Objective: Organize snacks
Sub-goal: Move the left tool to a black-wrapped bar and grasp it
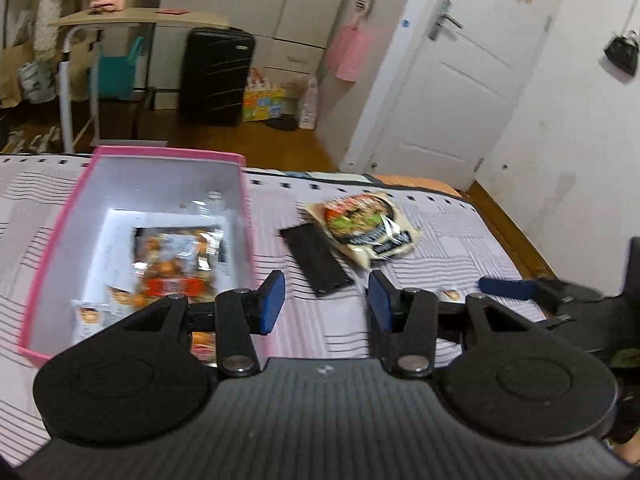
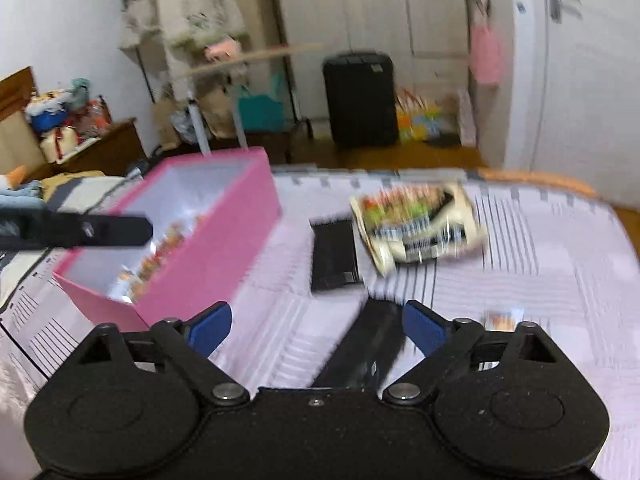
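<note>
Covering the left wrist view first, then the right.

Left wrist view
- Surface: a bed with a striped pink-and-white bedspread [image 1: 460,240] is seen, carrying all the snacks.
- Room: a black suitcase [image 1: 216,76] stands on the wooden floor by pale wardrobes; a white door [image 1: 448,92] is closed at the right; a small rolling desk [image 1: 132,18] is seen at the far left.
- Container: a pink box [image 1: 60,240] with a white inside lies open on the bed, left of centre.
- Contents: orange-printed snack packets [image 1: 176,264] are seen on its floor, blurred.
- Loose snacks: a noodle packet [image 1: 364,224] lies right of the box, touching a flat black packet [image 1: 316,260] just beside it.
- Left claw [image 1: 326,304]: spread apart, nothing held between the blue pads, hanging over the bedspread near the box's right wall.
- Right claw [image 1: 508,288]: only one blue finger is seen at the right edge; its state cannot be told here.

Right wrist view
- Surface: the same bedspread [image 2: 540,280], motion-blurred.
- Room: the suitcase [image 2: 360,96] and a clothes rack [image 2: 192,12] are seen behind the bed.
- Container: the pink box [image 2: 212,248], its orange packets [image 2: 160,256] visible inside.
- Loose snacks: the noodle packet [image 2: 420,224] and black packet [image 2: 334,256] lie side by side; a small orange sachet [image 2: 504,318] lies near the right finger.
- Right claw [image 2: 316,326]: spread wide, pinching nothing; a second black packet [image 2: 368,352] lies on the bed beneath the gap.
</note>
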### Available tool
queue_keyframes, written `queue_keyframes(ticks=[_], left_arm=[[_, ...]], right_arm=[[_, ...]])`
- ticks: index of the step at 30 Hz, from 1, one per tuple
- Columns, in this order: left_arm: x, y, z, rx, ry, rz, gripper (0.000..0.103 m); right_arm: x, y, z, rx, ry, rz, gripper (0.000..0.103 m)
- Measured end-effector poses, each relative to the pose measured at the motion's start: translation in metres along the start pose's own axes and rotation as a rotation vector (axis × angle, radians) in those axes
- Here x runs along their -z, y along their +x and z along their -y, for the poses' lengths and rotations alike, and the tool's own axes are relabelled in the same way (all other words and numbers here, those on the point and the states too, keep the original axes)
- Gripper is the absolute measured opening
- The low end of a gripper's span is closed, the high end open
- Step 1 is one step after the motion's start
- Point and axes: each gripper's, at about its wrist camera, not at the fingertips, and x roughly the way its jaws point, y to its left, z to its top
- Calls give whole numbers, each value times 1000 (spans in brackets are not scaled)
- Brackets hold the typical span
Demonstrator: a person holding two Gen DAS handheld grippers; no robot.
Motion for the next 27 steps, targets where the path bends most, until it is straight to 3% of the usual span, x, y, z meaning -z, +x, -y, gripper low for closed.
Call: queue_keyframes(ticks=[6, 14, 21, 25, 27], left_arm=[[18, 40, 27, 36, -16, -47, 44], [51, 105, 43, 60, -13, -185, 40], [74, 150, 51, 52, 22, -254, 37], [76, 165, 41, 121, -73, -295, 37], [76, 171, 39, 116, -92, -308, 37]], right_arm=[[38, 38, 12, 1, 43, -16, 90], [70, 73, 19, 60, 52, 14, 88], [75, 81, 2, 132, -70, 37, 84], [79, 82, -3, 158, -127, 46, 83], [80, 81, 0, 151, -134, 53, 83]])
